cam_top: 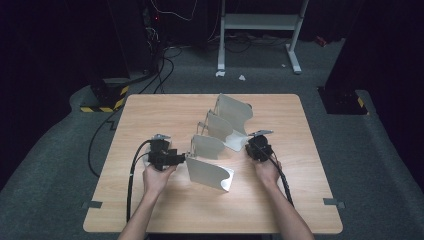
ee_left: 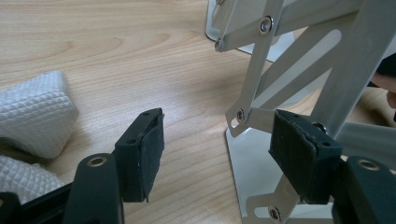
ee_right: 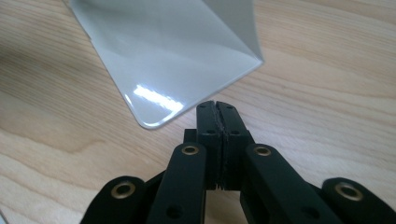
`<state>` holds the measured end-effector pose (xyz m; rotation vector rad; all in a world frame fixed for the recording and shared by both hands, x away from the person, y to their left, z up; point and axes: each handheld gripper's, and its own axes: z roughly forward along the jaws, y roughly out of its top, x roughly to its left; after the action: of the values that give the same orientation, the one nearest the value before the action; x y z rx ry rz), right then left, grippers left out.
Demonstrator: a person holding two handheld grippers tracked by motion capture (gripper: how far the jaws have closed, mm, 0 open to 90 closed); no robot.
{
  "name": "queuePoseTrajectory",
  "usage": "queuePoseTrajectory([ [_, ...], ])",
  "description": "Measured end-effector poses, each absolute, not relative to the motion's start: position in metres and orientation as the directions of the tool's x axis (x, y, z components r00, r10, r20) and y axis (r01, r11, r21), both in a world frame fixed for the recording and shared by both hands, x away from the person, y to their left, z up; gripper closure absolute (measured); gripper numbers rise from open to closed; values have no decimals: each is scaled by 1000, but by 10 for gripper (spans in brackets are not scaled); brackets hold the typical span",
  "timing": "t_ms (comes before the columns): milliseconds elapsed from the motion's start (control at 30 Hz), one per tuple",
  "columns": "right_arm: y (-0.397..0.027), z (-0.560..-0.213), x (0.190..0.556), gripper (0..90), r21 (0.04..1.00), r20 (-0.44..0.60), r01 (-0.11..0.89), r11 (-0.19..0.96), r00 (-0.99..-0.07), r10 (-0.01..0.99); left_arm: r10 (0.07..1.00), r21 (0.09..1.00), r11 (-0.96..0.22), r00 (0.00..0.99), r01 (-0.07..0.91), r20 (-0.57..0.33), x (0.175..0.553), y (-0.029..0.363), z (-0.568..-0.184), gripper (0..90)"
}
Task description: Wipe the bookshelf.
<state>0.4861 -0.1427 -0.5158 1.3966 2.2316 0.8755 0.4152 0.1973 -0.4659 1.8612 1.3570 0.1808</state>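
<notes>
Left tool (cam_top: 181,158): jaws stand apart, nothing gripped. In the left gripper view one pad (ee_left: 150,154) sits over bare wood while the other is up against the scissor linkage (ee_left: 261,79) of the expanding file rack (cam_top: 220,135). Judgement: this tool is posted at the rack's 9 o'clock side to catch or steady the linkage, not yet pinching it. A white quilted cloth (ee_left: 37,112) lies at 9 o'clock of that view, near the open pad and apart from it.

Rack: stands near the middle of the tabletop (cam_top: 150,110), its grey divider plates fanned along a line from 6 to 12 o'clock, the front plate (cam_top: 210,172) nearest the person. It looks pulled out, so the linkage probably carries the spacing.

Right tool (cam_top: 251,145): jaws fully together, holding nothing. In the right gripper view its tip rests just off the rounded corner of a glossy plate foot (ee_right: 154,84); I cannot tell whether it touches. Judgement: a closed tip suits nudging or pinning the base flat.

Room: bare wood at 3 and 9 o'clock of the rack, more at 12; the tabletop's near edge lies under the forearms. The thin plate edges could snag a pad.
</notes>
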Motion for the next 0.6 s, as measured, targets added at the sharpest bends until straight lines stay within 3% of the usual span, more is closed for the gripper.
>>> queuePoseTrajectory([
  [600,-126,-519,512,900,692,8,649,315,-444,896,864,656,-127,408,744,-295,408,189,-470,423],
])
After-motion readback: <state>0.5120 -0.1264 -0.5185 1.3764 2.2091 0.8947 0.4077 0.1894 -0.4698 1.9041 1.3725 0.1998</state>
